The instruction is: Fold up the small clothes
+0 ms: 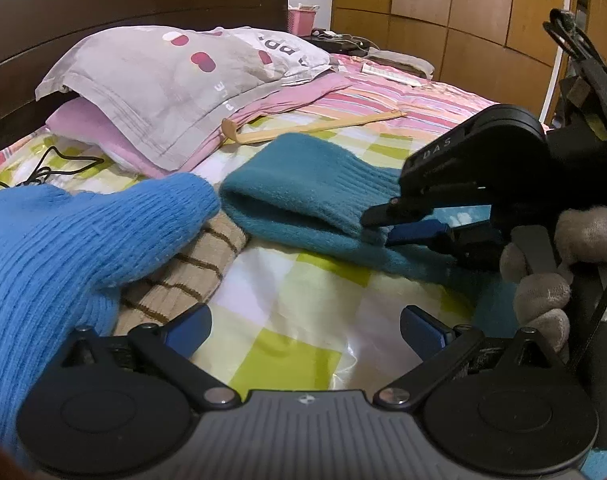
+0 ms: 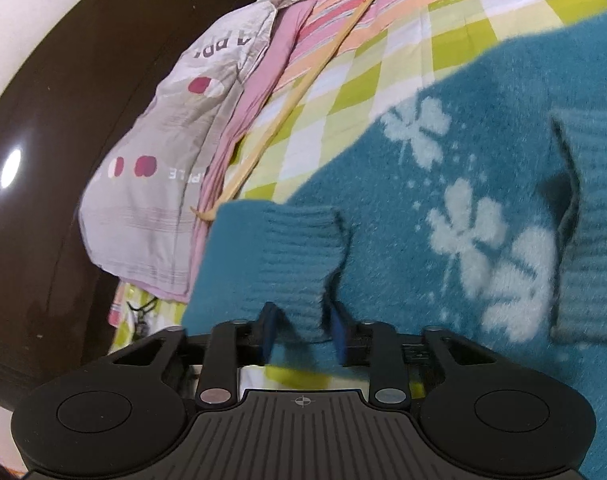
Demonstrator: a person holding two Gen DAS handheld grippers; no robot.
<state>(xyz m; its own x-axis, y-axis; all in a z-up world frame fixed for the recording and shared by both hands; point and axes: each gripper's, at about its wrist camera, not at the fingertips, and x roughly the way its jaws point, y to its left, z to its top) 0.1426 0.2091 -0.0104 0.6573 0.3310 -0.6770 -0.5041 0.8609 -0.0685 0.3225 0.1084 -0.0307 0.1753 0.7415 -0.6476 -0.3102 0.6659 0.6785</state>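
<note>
Pillowcase (image 2: 159, 148) print: "APP", "PLE", partly hidden; right gripper (image 1: 387, 222) housing: "DAS"

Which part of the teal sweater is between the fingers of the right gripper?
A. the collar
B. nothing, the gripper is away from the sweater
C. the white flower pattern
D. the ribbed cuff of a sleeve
D: in the right wrist view the right gripper is closed on the ribbed cuff of the teal sweater, while the flowers lie apart, further right.
</note>
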